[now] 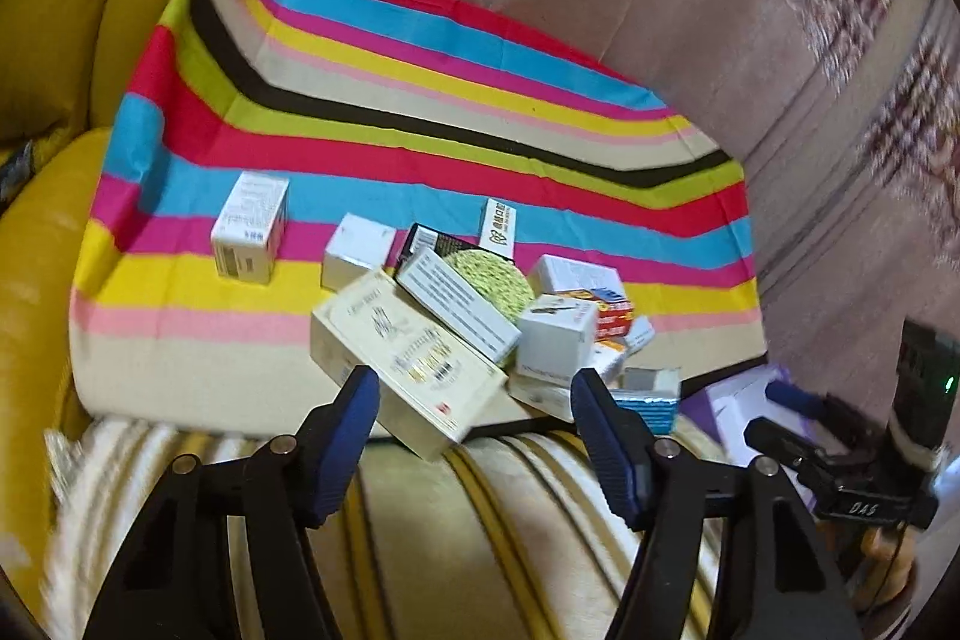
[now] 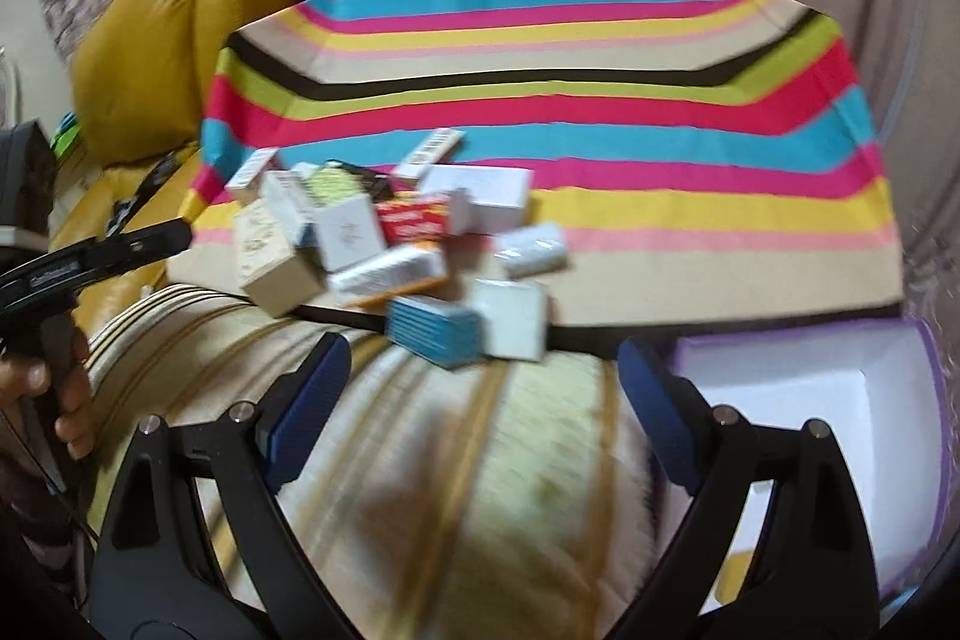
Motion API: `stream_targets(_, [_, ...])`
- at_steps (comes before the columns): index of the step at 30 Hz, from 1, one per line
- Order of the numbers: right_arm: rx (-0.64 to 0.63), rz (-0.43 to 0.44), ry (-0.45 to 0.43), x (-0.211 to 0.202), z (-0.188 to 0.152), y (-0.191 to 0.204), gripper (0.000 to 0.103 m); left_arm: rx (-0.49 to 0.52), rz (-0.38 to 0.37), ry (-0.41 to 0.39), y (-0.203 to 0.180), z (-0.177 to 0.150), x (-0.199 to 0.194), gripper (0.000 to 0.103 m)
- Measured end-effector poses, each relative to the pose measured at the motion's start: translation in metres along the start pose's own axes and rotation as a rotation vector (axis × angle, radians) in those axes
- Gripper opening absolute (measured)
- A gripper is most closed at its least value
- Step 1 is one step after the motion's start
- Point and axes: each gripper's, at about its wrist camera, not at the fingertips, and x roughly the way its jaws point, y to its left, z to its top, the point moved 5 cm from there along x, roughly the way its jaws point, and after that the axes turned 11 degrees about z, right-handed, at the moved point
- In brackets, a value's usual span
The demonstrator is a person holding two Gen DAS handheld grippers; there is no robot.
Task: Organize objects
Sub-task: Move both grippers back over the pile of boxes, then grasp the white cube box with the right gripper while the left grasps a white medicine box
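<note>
Striped cloth [image 1: 420, 112] in red, blue, pink, yellow, green and black covers the surface, with a heap of small cartons on its near half. Left hand-held gripper [image 1: 474, 400] is wide open, nothing between the blue pads, hovering just short of the pile. Big cream box [image 1: 396, 358] lies tilted at the cloth's near edge, overhanging the beige striped sofa cushion [image 1: 480, 520]. Long white box [image 1: 459, 304] leans across it, against a green-patterned box [image 1: 498, 280]. White cube box [image 1: 552, 340] sits right of those, red box [image 1: 612, 316] just behind it. Blue-and-white box [image 1: 651, 400] sits at the front edge near the right fingertip. 1 white box [image 1: 252, 226] stands upright, apart to the left; smaller white box [image 1: 357, 250] beside it.

Right hand-held gripper [image 2: 480, 388] is also wide open and empty, above the cushion, short of the pile; view is motion-blurred. Purple-rimmed white tray [image 2: 810, 400] sits right of it, off the cloth. Yellow leather armrest [image 2: 180, 28] is at left.
</note>
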Motion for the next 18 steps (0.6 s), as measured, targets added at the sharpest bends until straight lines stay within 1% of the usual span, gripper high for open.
stream_targets(3, [-0.037,0.025,0.033,0.019,0.01,0.015,0.092,0.072,0.013,0.023,-0.001,0.008,0.01,0.067])
stream_targets(5, [-0.055,0.047,0.05,0.03,0.014,0.023,0.092,0.164,0.042,0.034,-0.005,0.011,0.019,0.069])
stream_targets(6, [-0.069,0.054,0.062,0.037,0.016,0.028,0.092,0.201,0.06,0.038,-0.007,0.011,0.021,0.07])
stream_targets(8, [-0.099,0.055,0.082,0.047,0.019,0.036,0.092,0.301,0.09,0.043,-0.013,0.011,0.027,0.079])
stream_targets(11, [-0.142,0.058,0.113,0.064,0.024,0.047,0.092,0.422,0.125,0.03,-0.021,0.012,0.032,0.082])
stream_targets(13, [-0.165,0.075,0.134,0.077,0.027,0.055,0.092,0.448,0.13,0.021,-0.021,0.015,0.033,0.083])
stream_targets(15, [-0.185,0.073,0.154,0.089,0.03,0.06,0.092,0.433,0.114,0.027,-0.017,0.017,0.033,0.084])
stream_targets(18, [-0.199,0.075,0.169,0.1,0.033,0.064,0.089,0.415,0.121,0.033,-0.009,0.017,0.035,0.084])
